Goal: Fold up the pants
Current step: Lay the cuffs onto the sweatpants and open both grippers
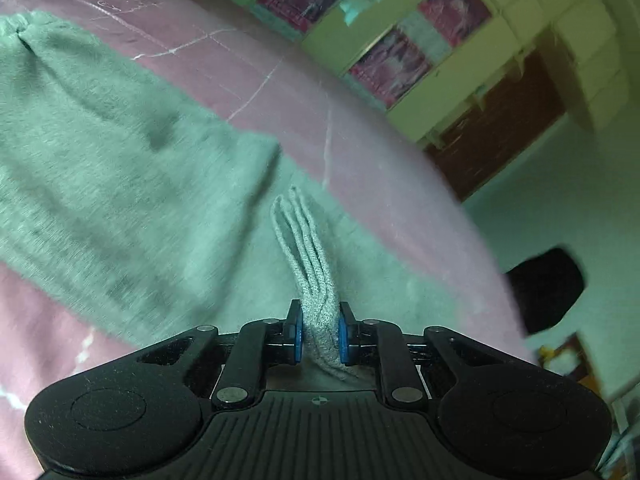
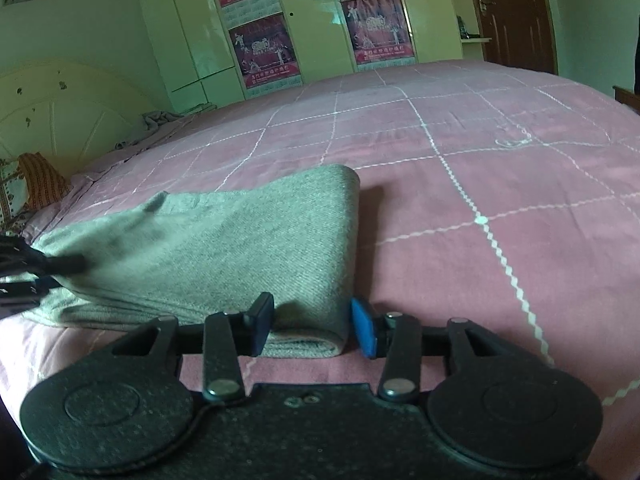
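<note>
Left-wrist view: the left gripper [image 1: 320,332] is clamped on a bunched stack of grey knit layers — an edge of the pants [image 1: 120,168] — with both blue pads pressing the cloth from either side. The layers fan out just ahead of the pads, and the rest of the garment spreads away to the left over the pink checked bedspread [image 1: 360,148]. The picture is smeared, so the exact edge held, hem or waistband, cannot be told.

Right-wrist view: the right gripper [image 2: 312,330] stands part-open astride the near corner of the folded pants [image 2: 240,248]. The dark left pad lies on or just beside the cloth; the blue right pad stands just clear of the folded edge, over the bedspread [image 2: 480,184]. No squeeze shows, so nothing is held here. The left gripper's black tip [image 2: 60,264] enters at the far left, at the garment's other end.

Step in hand, as judged: securing both ends of an already doubled garment for a further fold. The next move calls for the right pads to close on the corner, catching every layer — then both ends lifting together.
</note>
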`<state>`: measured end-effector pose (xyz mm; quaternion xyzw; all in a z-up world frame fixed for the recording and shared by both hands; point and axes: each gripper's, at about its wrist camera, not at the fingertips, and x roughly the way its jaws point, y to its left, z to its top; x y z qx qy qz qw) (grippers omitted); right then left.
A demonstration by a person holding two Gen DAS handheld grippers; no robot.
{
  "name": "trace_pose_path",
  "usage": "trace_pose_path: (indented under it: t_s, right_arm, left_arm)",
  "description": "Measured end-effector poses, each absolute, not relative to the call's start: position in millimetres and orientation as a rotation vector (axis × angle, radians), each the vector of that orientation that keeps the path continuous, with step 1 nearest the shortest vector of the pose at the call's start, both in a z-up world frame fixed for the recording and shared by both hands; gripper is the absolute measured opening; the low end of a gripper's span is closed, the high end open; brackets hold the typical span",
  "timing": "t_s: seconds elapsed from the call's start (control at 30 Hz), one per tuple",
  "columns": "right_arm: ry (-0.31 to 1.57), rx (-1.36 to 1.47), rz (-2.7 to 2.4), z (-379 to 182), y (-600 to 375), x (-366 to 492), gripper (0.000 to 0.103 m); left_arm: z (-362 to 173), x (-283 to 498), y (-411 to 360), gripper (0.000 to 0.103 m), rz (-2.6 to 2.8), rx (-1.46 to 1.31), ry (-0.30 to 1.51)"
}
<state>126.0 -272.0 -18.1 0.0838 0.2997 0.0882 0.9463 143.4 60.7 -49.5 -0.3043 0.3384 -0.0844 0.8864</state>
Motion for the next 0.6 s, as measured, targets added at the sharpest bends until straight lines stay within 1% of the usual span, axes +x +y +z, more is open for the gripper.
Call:
trace_pose_path:
  t_s: [0.03,0.07,0.1,0.13,0.17,0.27,0.3,0.33,0.37,0.4,0.47,0.5,0.57,0.6]
  right_arm:
    - [0.61,0.168,0.178,-19,-271,126,0.044]
    - [0.61,0.169,0.179,-20,-270,127,0.044]
    - [0.613,0.17,0.181,-21,-270,127,0.044]
    - [0.616,0.168,0.183,-22,-269,128,0.043]
    - [0.617,0.159,0.183,-21,-268,128,0.042]
    - [0.561,0.127,0.164,-7,-270,120,0.043]
    - [0.527,0.121,0.161,-1,-271,117,0.038]
    - [0.502,0.119,0.168,4,-272,116,0.03]
    - [0.485,0.115,0.184,8,-271,117,0.027]
    - [0.476,0.102,0.2,10,-269,119,0.019]
    - [0.478,0.056,0.226,10,-259,125,0.016]
    - [0.488,0.037,0.23,7,-254,129,0.013]
    - [0.544,-0.001,0.193,-5,-248,138,0.011]
    - [0.582,-0.016,0.173,-14,-249,142,0.008]
  left_arm:
    - [-59,146,62,0.017,-0.165,-0.632,0.737]
    - [-66,147,65,0.02,-0.17,-0.656,0.746]
    - [-69,148,69,0.021,-0.174,-0.689,0.749]
    - [-67,148,73,0.024,-0.177,-0.717,0.748]
    - [-62,143,79,0.027,-0.149,-0.71,0.733]
    - [-32,130,84,0.029,-0.024,-0.55,0.634]
    - [-22,128,81,0.029,-0.031,-0.501,0.6]
    - [-12,132,75,0.029,-0.074,-0.453,0.587]
    - [-5,138,64,0.029,-0.116,-0.397,0.584]
    - [0,143,51,0.029,-0.156,-0.344,0.583]
    - [-3,158,27,0.029,-0.236,-0.278,0.611]
    - [-10,167,17,0.029,-0.263,-0.254,0.656]
    - [-36,179,3,0.029,-0.248,-0.19,0.76]
    - [-42,178,3,0.029,-0.25,-0.189,0.747]
